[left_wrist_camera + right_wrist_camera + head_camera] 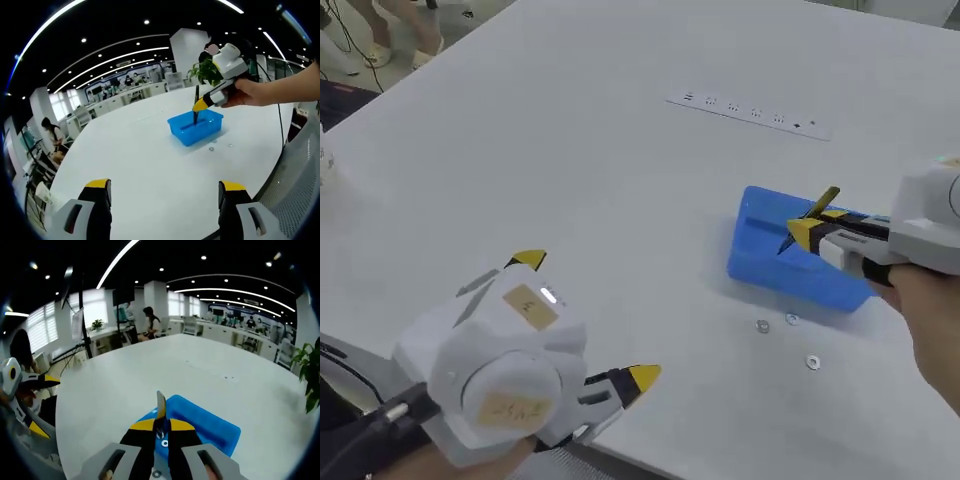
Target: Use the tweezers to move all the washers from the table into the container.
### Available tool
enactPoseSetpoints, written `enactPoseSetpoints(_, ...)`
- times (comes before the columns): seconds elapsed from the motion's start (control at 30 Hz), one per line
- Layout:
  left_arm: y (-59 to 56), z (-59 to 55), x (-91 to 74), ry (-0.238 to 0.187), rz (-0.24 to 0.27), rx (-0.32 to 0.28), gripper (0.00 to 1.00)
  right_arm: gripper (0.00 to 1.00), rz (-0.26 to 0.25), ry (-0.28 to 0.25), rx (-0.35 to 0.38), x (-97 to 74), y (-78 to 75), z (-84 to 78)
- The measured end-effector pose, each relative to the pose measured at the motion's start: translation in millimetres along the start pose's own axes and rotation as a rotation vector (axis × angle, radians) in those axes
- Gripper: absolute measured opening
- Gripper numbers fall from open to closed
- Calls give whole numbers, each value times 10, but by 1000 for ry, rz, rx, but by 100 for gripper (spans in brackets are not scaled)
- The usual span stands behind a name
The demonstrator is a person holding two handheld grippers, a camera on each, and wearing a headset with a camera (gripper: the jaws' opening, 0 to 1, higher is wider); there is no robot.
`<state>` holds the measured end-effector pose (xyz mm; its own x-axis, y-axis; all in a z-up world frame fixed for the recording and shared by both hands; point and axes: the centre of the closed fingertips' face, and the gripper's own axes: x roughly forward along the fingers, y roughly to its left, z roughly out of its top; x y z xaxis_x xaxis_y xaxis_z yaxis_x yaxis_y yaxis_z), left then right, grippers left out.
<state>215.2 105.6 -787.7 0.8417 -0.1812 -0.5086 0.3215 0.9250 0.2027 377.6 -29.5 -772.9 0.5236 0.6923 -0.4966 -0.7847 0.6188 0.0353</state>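
Blue container, washers beside, power strip beyond; right hand-held gripper clamps tweezers, left hand-held gripper gapes.

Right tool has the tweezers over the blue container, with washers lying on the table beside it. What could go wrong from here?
1. The three washers lie flat, close to the container's near wall. The tweezers, clamped in the right tool, may slip off one or nudge the container.
2. In the left gripper view they sit towards the table edge, so a flicked washer could roll off.
3. The left tool hangs open, far away, so nothing steadies the container.
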Motion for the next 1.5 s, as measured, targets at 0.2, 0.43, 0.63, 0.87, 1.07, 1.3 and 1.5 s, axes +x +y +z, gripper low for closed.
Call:
enactPoseSetpoints(0.2,-4,-1,3,0,-2,5,90,4,21,-23,0,-106,107,60)
enactPoseSetpoints(0.43,15,-11,5,5,5,4,89,4,50,-16,15,-182,244,-23)
enactPoseSetpoints(0.63,8,-2,1,1,4,3,89,4,69,11,30,-201,350,-207)
enactPoseSetpoints(0.87,-3,-11,5,7,3,12,90,4,67,51,34,-219,378,-413)
enactPoseSetpoints(1.07,-11,-20,9,12,0,16,90,4,71,77,49,-179,390,-550)
enactPoseSetpoints(1.3,-21,-30,14,18,-5,21,90,5,72,96,52,-104,398,-630)
enactPoseSetpoints(1.5,-28,-29,16,17,-8,21,90,5,79,101,60,-82,395,-666)
